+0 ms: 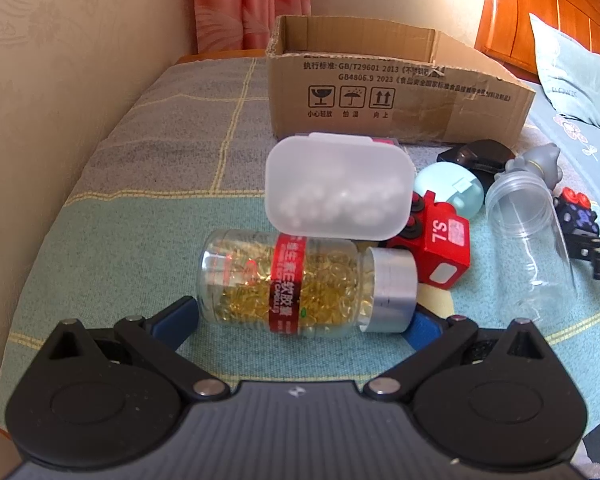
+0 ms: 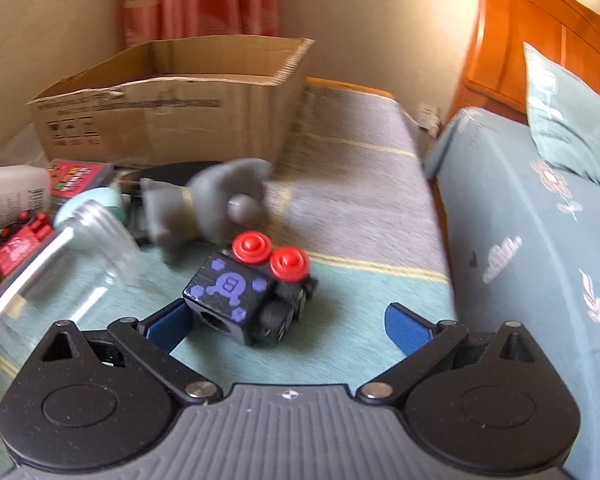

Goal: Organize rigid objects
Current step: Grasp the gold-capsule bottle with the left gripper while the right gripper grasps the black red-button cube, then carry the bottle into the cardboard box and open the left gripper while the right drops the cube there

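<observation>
A clear bottle of yellow capsules (image 1: 300, 286) with a red label and silver cap lies on its side between the open jaws of my left gripper (image 1: 304, 322). A frosted white plastic box (image 1: 338, 188) rests tilted on it. A red toy truck (image 1: 436, 246) and a clear empty jar (image 1: 532, 236) lie to the right. My right gripper (image 2: 288, 326) is open around a black toy block with purple marks and red wheels (image 2: 252, 292); its left finger (image 2: 168, 324) touches the block. A grey figurine (image 2: 208, 204) lies behind it. An open cardboard box (image 1: 380, 88) stands at the back, also in the right wrist view (image 2: 168, 116).
A mint round case (image 1: 452, 190), a black object (image 1: 480, 156) and a red packet (image 2: 76, 178) lie among the clutter. A wall runs along the left. A bed with a pillow (image 2: 572, 120) and wooden headboard (image 2: 520, 40) is on the right.
</observation>
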Available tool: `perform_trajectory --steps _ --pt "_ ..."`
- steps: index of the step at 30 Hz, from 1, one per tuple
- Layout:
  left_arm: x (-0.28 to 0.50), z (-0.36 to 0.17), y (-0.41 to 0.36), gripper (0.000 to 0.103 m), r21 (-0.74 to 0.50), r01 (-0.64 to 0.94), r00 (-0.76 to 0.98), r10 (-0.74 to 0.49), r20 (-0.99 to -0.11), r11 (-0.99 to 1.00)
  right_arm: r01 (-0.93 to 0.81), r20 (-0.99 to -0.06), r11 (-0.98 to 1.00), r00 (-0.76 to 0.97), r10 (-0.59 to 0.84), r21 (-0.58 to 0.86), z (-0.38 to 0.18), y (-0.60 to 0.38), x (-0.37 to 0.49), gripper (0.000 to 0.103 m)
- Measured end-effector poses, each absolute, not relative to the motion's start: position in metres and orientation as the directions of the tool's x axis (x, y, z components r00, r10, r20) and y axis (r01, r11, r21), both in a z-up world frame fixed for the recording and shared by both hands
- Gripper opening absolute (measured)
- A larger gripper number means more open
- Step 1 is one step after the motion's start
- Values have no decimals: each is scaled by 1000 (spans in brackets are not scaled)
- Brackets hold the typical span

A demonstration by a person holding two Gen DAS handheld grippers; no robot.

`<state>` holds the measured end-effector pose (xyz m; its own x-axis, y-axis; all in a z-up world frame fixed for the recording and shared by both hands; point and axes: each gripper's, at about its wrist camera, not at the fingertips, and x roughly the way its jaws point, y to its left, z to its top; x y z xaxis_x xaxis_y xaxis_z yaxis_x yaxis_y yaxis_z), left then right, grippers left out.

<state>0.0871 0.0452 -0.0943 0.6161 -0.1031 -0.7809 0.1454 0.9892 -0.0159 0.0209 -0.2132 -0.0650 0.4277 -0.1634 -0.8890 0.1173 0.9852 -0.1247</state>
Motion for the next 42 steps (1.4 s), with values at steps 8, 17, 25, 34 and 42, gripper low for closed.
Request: perform_trajectory --steps 8,17,25,34,42 --pt "88 -95 45 103 -17 148 627 -107 -771 989 133 -888 984 429 -166 -120 -66 -219 16 103" --pt "86 -91 40 102 16 155 667 -93 -739 988 94 -880 992 459 -121 -87 -70 -211 28 97" --pt "88 -84 40 98 -3 158 672 -109 -732 988 97 -876 990 463 -134 -100 -68 -207 32 88" --pt "88 -83 41 94 -14 162 666 -120 -737 987 131 -878 984 448 -169 -122 -65 -208 35 75" --pt "90 -83 41 94 -2 177 653 -119 -748 984 135 -881 981 435 -187 -142 -61 -210 34 62"
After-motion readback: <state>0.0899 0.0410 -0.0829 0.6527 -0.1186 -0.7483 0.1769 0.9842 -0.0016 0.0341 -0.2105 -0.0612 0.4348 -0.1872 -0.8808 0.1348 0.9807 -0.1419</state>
